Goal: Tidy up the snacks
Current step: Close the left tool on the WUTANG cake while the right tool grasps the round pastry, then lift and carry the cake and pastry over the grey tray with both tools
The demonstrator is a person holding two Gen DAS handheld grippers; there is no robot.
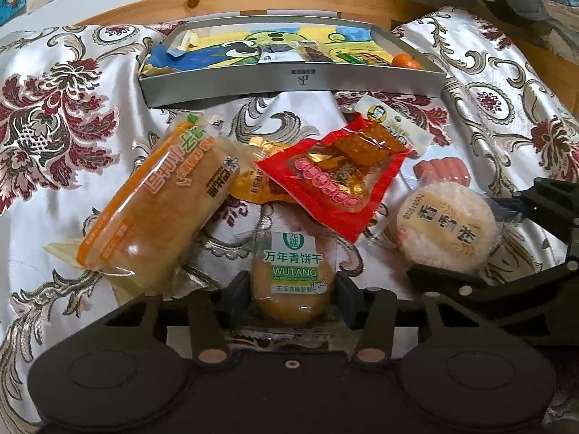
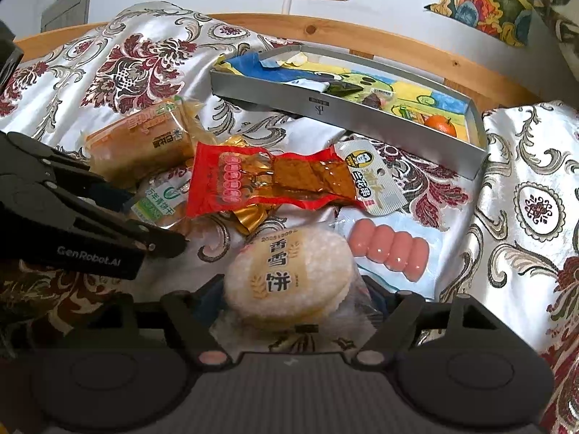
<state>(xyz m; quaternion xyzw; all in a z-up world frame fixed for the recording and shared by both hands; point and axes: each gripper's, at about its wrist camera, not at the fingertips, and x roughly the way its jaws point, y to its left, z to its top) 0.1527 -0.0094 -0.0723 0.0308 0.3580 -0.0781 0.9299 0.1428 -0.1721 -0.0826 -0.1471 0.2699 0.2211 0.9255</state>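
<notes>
A round biscuit in a clear packet with a green WUTANG label [image 1: 292,278] lies on the flowered cloth. My left gripper [image 1: 294,300] is shut on it, a pad against each side. It also shows at the left of the right wrist view, my left gripper [image 2: 152,218] around the same packet [image 2: 159,202]. A white rice cracker packet [image 2: 289,275] sits between the fingers of my right gripper [image 2: 293,298]. Its jaws stand wide, the pads just outside the cracker at the crinkled wrapper. The grey snack tray [image 1: 289,79] rests at the back.
A long bread packet [image 1: 155,213], a gold wrapper [image 1: 249,184], a red tofu packet [image 1: 336,177], a white-labelled packet [image 1: 394,123] and pink sausages [image 2: 389,253] lie in a heap before the tray. A mandarin [image 2: 439,124] and small wrappers are in the tray. A wooden board [image 1: 231,0] runs behind.
</notes>
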